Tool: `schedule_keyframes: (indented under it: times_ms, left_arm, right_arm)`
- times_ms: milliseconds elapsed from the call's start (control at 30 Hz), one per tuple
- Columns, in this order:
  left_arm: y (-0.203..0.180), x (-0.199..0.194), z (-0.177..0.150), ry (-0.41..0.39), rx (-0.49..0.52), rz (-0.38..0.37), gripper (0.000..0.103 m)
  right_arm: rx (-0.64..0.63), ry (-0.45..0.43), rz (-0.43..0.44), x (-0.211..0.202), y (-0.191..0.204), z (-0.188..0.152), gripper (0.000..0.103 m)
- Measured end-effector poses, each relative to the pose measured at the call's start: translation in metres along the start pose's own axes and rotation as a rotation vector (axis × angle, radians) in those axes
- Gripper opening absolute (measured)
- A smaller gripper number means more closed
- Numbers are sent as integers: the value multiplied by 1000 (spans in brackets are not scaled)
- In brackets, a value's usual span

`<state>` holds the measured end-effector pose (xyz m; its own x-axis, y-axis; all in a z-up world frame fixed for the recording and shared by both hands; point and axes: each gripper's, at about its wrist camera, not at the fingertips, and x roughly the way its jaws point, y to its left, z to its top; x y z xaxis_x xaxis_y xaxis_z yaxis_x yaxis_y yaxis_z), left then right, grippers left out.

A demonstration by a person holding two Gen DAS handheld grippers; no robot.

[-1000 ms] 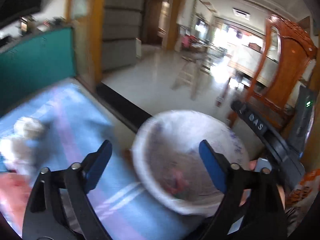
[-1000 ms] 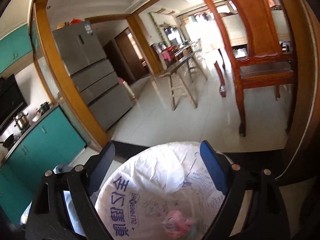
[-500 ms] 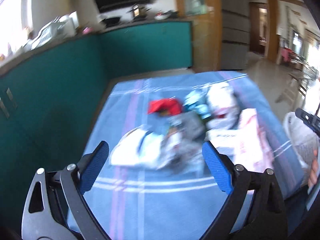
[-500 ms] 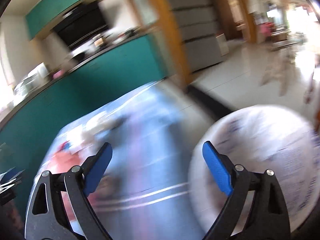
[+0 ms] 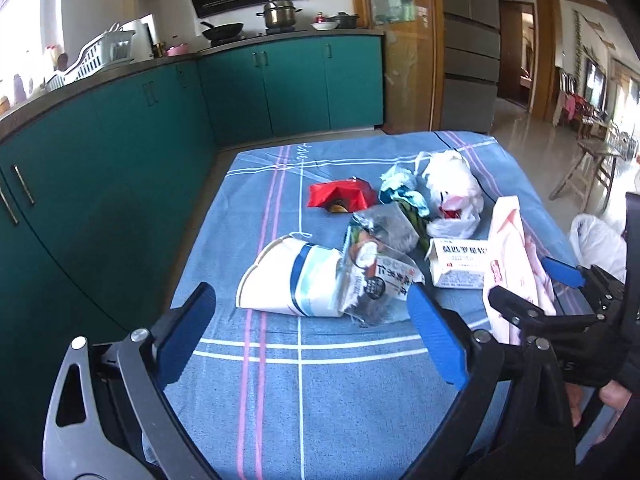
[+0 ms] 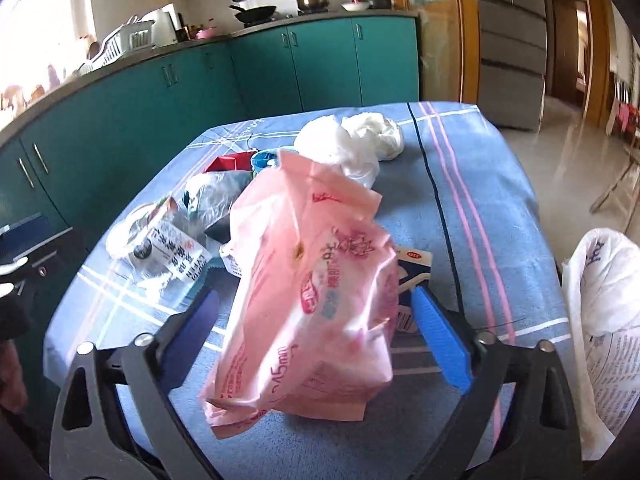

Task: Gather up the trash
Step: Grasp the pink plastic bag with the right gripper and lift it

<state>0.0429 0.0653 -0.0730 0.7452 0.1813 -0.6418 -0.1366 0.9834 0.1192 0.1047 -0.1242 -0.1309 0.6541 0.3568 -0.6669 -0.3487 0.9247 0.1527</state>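
Note:
Trash lies on a blue checked tablecloth [image 5: 328, 384]: a crushed paper cup [image 5: 288, 280], a clear snack wrapper [image 5: 376, 276], a white carton [image 5: 460, 268], a red wrapper [image 5: 340, 196], a teal wrapper [image 5: 404, 196], a white plastic bag [image 5: 452, 196] and a pink plastic pack [image 6: 316, 292]. My left gripper [image 5: 312, 336] is open and empty, just short of the cup and wrapper. My right gripper [image 6: 316, 336] is open, its jaws on either side of the pink pack without pinching it. The white trash bag [image 6: 600, 320] hangs at the table's right edge.
Teal kitchen cabinets [image 5: 120, 128] run along the left and back, with pots and a dish rack on the counter. A grey fridge [image 5: 472, 52] stands behind the table. Tiled floor and wooden furniture lie to the right.
Both grippers have swung left from the trash bag to the table. The pile is now in front of the left gripper, and the pink pack sits between the right jaws.

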Motion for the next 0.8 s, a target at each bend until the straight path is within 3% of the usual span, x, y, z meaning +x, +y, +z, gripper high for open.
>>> schedule_keyframes:
  times_ms: [33,133,233,500,633,800]
  left_arm:
    - [-2,0,-1,-1,9,-1,96]
    - [-4,0,-2,-2,20,0,96]
    - [-5,0,-2,-2,18,-5,96]
    - [2,5,-2,20,-11,-15,96]
    - [7,10,-3,45,-45,-32,96]
    - [12,15,-5,56,-55,-10,96]
  right_arm:
    - [-13,-1,-1,-1,2,-3,74]
    - [-36,-23,-4,-4,4,-10,59]
    - [-32,-44,6,-9,4,-9,50]
    - [-28,-135,51,-47,-4,24,48]
    - [-52,-198,33,-52,-15,45,48]
    - [17,-214,69,-36,-48,34,48]
